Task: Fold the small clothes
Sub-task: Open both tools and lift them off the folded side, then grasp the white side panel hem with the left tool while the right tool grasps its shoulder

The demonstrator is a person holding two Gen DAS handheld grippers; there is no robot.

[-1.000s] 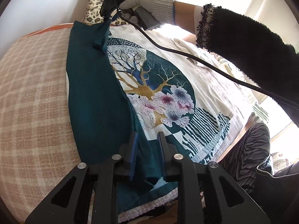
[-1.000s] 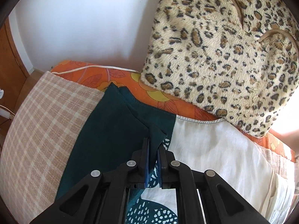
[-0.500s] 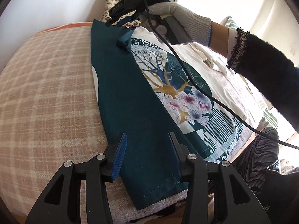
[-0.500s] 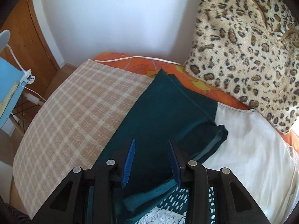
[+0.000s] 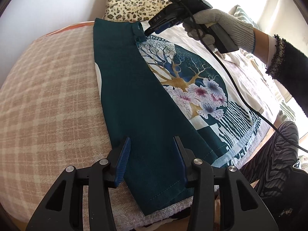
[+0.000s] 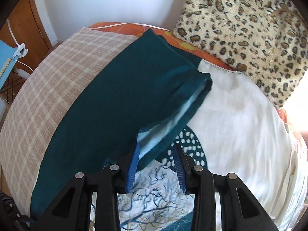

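The left gripper (image 5: pixel 152 160) stands released, its jaws apart over the near hem of the garment (image 5: pixel 146 104), pads clear of the cloth. The garment lies flat on the checked blanket (image 5: pixel 48 100); its teal side panel is folded lengthwise over the tree print (image 5: pixel 192 80), so the first fold appears laid. At the far end, the right gripper (image 6: pixel 156 165), held in a gloved hand (image 5: pixel 219 27), is likewise released above the turned-up sleeve (image 6: pixel 179 107), nothing pinched. The next move probably calls for flattening that sleeve or taking the opposite edge across. Open blanket lies left of the garment; the leopard cushion (image 6: pixel 240 25) borders the far end, and the bed edge runs close at the near hem.
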